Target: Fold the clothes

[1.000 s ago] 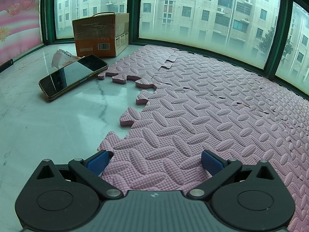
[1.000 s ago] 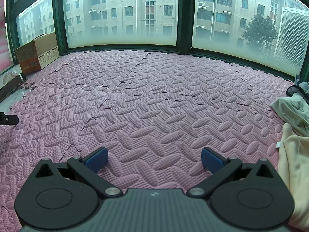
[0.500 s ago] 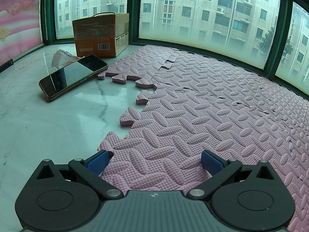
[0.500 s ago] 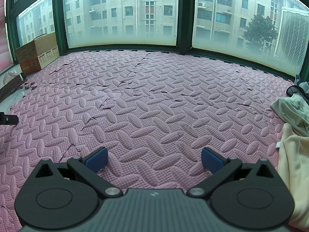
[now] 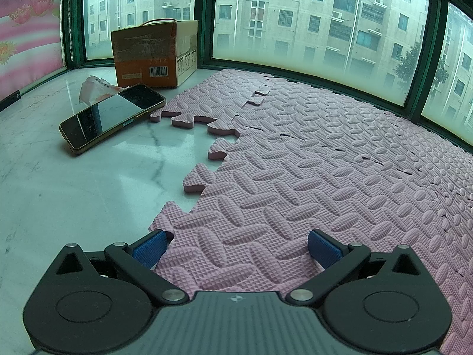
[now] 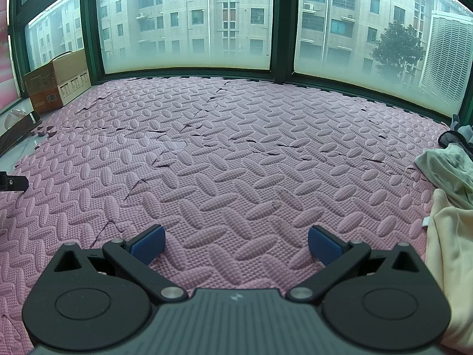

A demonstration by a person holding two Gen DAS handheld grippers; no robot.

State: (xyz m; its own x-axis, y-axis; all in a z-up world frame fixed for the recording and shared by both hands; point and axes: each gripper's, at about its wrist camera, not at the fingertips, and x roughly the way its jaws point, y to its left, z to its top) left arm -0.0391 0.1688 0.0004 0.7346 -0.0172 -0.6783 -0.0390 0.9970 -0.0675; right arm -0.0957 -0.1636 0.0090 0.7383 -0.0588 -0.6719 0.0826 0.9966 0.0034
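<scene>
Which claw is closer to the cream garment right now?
Right. The cream garment lies just right of the right claw; the left claw sits over the mat's far left edge.

One phone (image 5: 112,118), one cardboard box (image 5: 153,53), one crumpled tissue (image 5: 93,87), one pink foam mat (image 5: 325,159), three garments: cream (image 6: 452,254), pale green (image 6: 446,168), grey (image 6: 456,136); two grippers (image 5: 236,244) (image 6: 235,241)

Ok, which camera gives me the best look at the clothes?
The right wrist view: the cream garment and pale green garment lie at its right edge on the foam mat, partly cropped. The left wrist view shows no clothes.
</scene>
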